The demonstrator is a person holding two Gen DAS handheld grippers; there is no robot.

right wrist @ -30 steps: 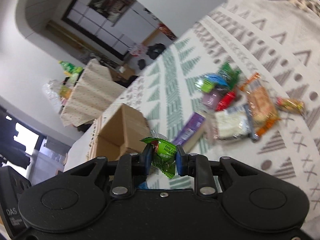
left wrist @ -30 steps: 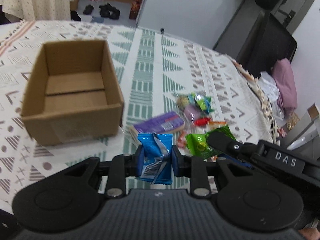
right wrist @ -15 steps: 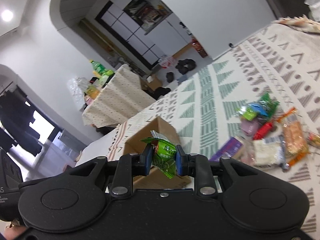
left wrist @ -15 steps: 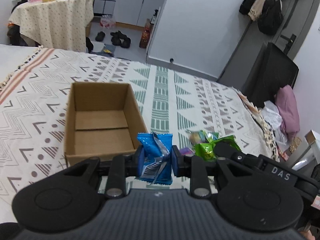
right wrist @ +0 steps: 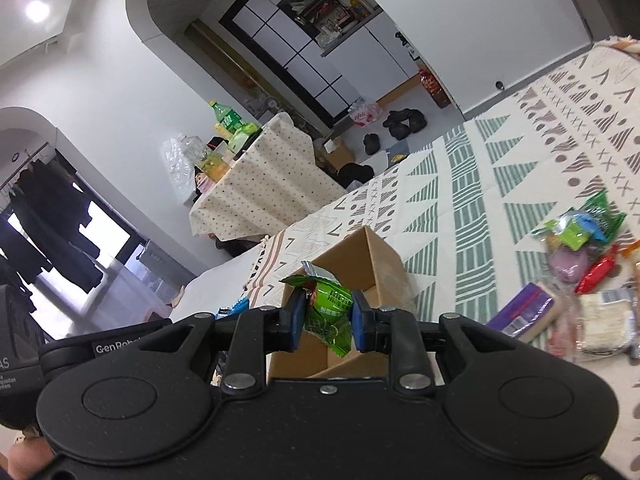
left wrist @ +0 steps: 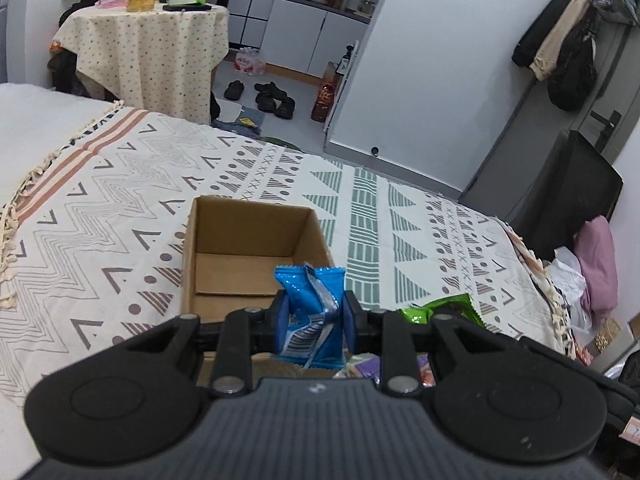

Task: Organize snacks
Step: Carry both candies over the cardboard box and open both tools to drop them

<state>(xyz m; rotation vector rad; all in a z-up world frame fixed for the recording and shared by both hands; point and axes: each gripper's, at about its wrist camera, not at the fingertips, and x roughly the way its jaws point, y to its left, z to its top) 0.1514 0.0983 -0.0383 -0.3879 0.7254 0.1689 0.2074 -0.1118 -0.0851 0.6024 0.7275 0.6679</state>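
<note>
Both claws have risen toward the box: left claw grips a blue packet, right claw a green packet. Drop-off looks next.

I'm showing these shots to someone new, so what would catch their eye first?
Probably the two bright packets up close: a blue snack packet pinched in the left tool, and a green snack packet pinched in the right tool. Just beyond both sits an open cardboard box, which looks empty, on a patterned blanket. A colourful pile of snacks lies on the blanket to the right.
</note>
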